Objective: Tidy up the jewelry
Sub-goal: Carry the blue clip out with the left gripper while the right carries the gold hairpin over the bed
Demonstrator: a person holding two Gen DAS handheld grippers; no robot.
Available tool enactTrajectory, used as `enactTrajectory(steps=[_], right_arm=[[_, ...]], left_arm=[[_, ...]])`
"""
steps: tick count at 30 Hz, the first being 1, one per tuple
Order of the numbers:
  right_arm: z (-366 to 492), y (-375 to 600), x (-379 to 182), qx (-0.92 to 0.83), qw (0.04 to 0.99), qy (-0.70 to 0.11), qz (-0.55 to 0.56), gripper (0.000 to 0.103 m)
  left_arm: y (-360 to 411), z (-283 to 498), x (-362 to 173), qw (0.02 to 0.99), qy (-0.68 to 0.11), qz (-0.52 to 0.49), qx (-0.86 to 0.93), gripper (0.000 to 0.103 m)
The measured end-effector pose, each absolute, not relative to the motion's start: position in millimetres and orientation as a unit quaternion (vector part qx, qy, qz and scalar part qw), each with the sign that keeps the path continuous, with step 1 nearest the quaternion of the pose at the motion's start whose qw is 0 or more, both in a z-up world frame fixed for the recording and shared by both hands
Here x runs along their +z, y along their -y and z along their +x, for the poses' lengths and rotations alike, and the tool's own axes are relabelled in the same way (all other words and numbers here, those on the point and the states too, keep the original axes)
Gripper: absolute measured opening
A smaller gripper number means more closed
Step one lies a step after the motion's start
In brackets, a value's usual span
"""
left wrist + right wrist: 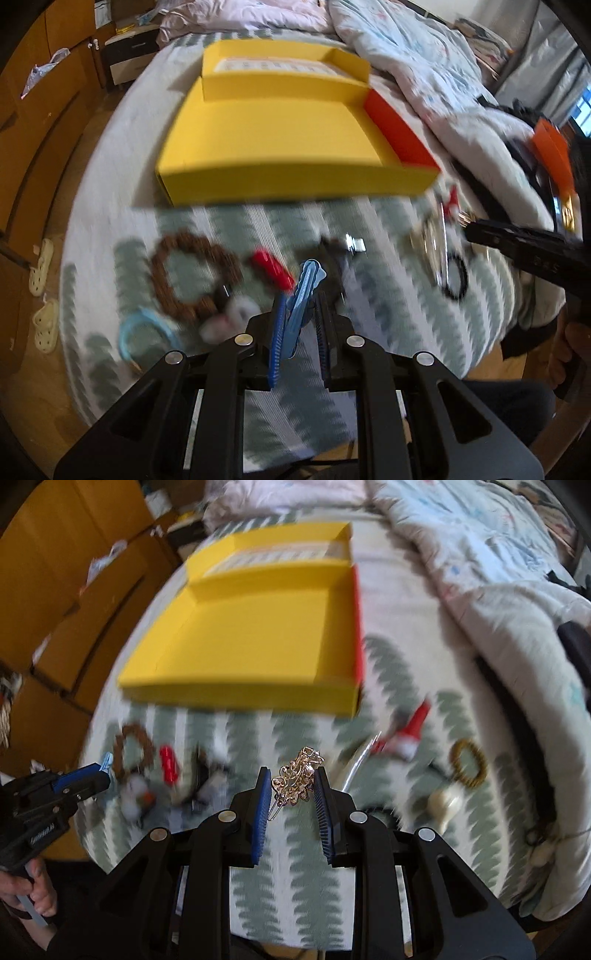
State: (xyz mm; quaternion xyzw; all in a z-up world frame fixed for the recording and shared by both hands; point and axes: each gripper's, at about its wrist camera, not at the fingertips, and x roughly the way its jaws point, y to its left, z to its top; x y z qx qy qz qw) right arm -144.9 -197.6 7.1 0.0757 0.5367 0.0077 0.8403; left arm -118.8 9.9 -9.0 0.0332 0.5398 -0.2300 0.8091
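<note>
My left gripper [301, 295] is shut on a light blue hair clip [304, 291] that sticks up between its pads. My right gripper [291, 777] is shut on a gold jewelled hair clip [297, 777], and it shows at the right edge of the left wrist view as right gripper [471, 225]. The left gripper [105, 768] appears at the left of the right wrist view. An open yellow box [280, 147], yellow box [258, 627], lies on the bed beyond both. On the cover lie a brown bead bracelet [192, 275], a red clip [273, 267] and a light blue ring [147, 334].
Both views are blurred by motion. On the patterned bed cover [303, 897] lie a gold bead bracelet [469, 762], a red and white clip [410, 734] and a cream shell-like piece [445, 805]. A crumpled quilt [424, 55] fills the right. Wooden cabinets [74, 590] stand at the left.
</note>
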Motion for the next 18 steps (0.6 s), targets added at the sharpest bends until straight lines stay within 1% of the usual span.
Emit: enactTrajectory(steps=[4,10,18], right_arm=[[-151,176,-7,0.014,0.835,-0.547,0.062,0.025],[-148,159,-24,0.019,0.826,-0.562,0.047,0.025],[-138,158,-38,0.011,0.818,-0.574,0.04,0.025]], left_arm=[[-5,-145,-32,0.802,-0.548,0.047,-0.233,0.016],[1,-152,-59,0.793,-0.563,0.066,-0.223,0.016],[2,-150,-72,0.795,-0.566,0.084,-0.201,0.016]])
